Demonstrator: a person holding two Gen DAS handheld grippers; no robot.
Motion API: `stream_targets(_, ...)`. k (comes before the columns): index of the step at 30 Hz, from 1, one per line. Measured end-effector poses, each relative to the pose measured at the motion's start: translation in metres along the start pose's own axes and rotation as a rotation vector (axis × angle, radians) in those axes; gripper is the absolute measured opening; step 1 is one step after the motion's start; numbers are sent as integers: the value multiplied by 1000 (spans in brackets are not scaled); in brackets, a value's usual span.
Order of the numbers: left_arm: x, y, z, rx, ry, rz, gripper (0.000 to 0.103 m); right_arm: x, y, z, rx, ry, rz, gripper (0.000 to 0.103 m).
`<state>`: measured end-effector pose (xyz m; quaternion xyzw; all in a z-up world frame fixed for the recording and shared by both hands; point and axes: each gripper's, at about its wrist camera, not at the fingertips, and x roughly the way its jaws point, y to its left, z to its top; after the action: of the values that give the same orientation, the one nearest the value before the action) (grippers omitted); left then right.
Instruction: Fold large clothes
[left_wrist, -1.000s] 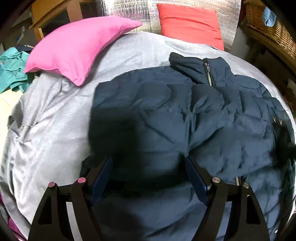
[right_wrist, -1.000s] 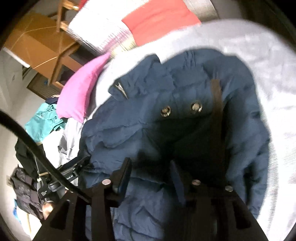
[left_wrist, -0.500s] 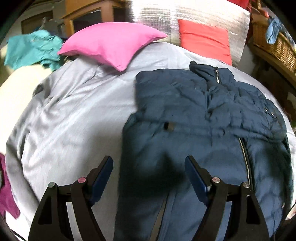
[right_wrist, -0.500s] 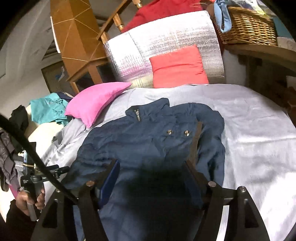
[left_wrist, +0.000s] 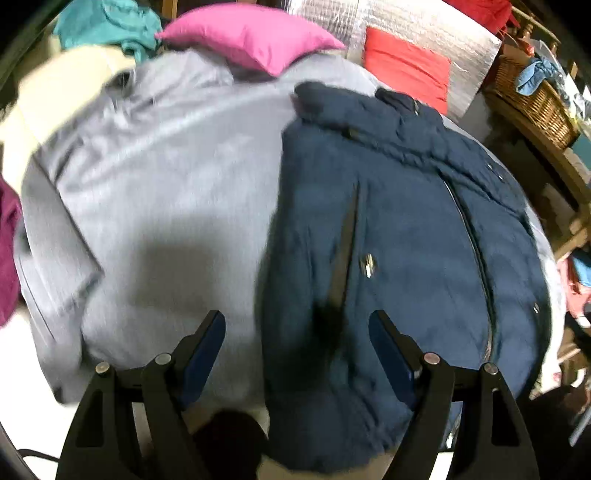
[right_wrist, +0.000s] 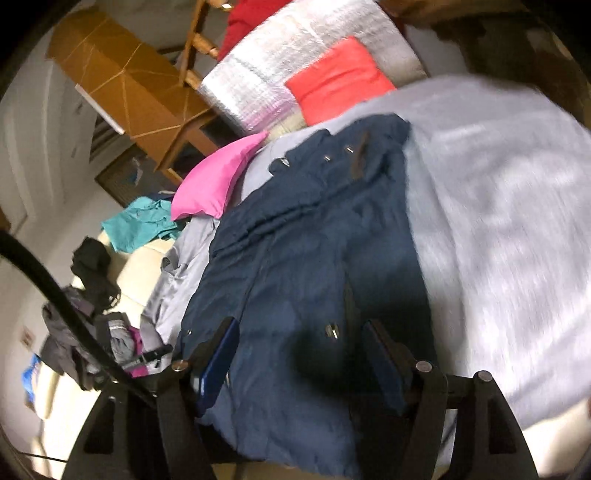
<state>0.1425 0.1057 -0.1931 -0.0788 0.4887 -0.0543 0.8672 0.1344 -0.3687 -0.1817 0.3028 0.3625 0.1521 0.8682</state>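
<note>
A navy puffer jacket (left_wrist: 406, 240) lies lengthwise on the grey sheet (left_wrist: 166, 184), collar at the far end, sides folded in over the front. My left gripper (left_wrist: 295, 321) hovers open above the jacket's left edge near the hem, nothing between its fingers. In the right wrist view the same jacket (right_wrist: 303, 240) stretches away from me. My right gripper (right_wrist: 300, 325) is open above its lower part near a small metal zip pull (right_wrist: 332, 330), and its pads are not pressing any fabric.
A pink pillow (left_wrist: 251, 40), a red pillow (left_wrist: 406, 74) and a silver padded headboard (left_wrist: 369, 22) stand at the far end. A wicker basket (left_wrist: 532, 99) sits on a wooden shelf at the right. Teal clothing (right_wrist: 140, 221) and a dark clothes pile (right_wrist: 85, 332) lie left.
Both grippers have pulled back from the jacket's upper part toward its near hem. The right jaws, narrow around fabric before, have widened and let go. The left stayed open.
</note>
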Motion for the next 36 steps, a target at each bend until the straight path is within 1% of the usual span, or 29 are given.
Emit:
stream_targets(2,3,4,-12,-18,37,-36,80,-5,-12,-11,65,29,9,73)
stream_targets(5,4,7,-22,-52,51,-86,80,-11,-30,-26,148,60,-16,73)
stream_targets(7,8,8,-23,-52,65,-88,79,-12,-40,-32,187,72,-40,73)
stream_targets(10,11,9,-27,-56,74,-107,67,-11,-55,-39,247,92,-60,73)
stream_targets(13,18,10,-29,-60,104,-120,68,-8,-68,-44,287,104,-94,73)
stream_targets(16,33,6,-34,-45,178,-130,69,1,-74,-51,304,130,-126,73)
stream_targets(18,40,2,-37,-28,210,-134,70,18,-72,-59,305,180,-143,73)
stream_targets(20,43,-2,-39,-11,216,-133,70,37,-69,-68,299,235,-178,72)
stream_targets(21,42,-3,-39,-5,207,-134,70,48,-66,-75,291,272,-191,61)
stream_targets(22,41,-3,-39,-3,201,-143,70,52,-63,-78,278,282,-190,57)
stream_targets(23,39,-3,-40,-1,192,-162,68,53,-55,-80,243,271,-201,50)
stream_targets(24,38,-3,-40,-1,185,-175,64,52,-47,-80,202,260,-217,38)
stream_targets(25,36,-3,-40,2,179,-183,50,49,-39,-79,170,255,-222,35)
stream_targets(26,36,-2,-40,4,176,-185,45,46,-33,-78,153,245,-230,35)
stream_targets(28,35,0,-41,2,174,-192,45,42,-27,-79,136,237,-218,35)
stream_targets(29,36,0,-41,5,177,-186,46,43,-28,-79,132,248,-216,35)
stream_targets(30,39,1,-38,4,183,-179,49,45,-30,-80,141,256,-220,39)
stream_targets(31,44,1,-35,1,198,-174,61,47,-36,-80,176,258,-231,41)
stream_targets(32,49,1,-35,-3,219,-177,68,47,-43,-81,219,255,-221,50)
stream_targets(33,53,2,-35,-4,230,-184,68,48,-49,-82,257,247,-195,54)
stream_targets(34,56,2,-35,-3,239,-192,68,50,-54,-82,279,232,-176,54)
stream_targets(36,58,3,-35,-10,238,-202,66,53,-56,-81,290,228,-169,55)
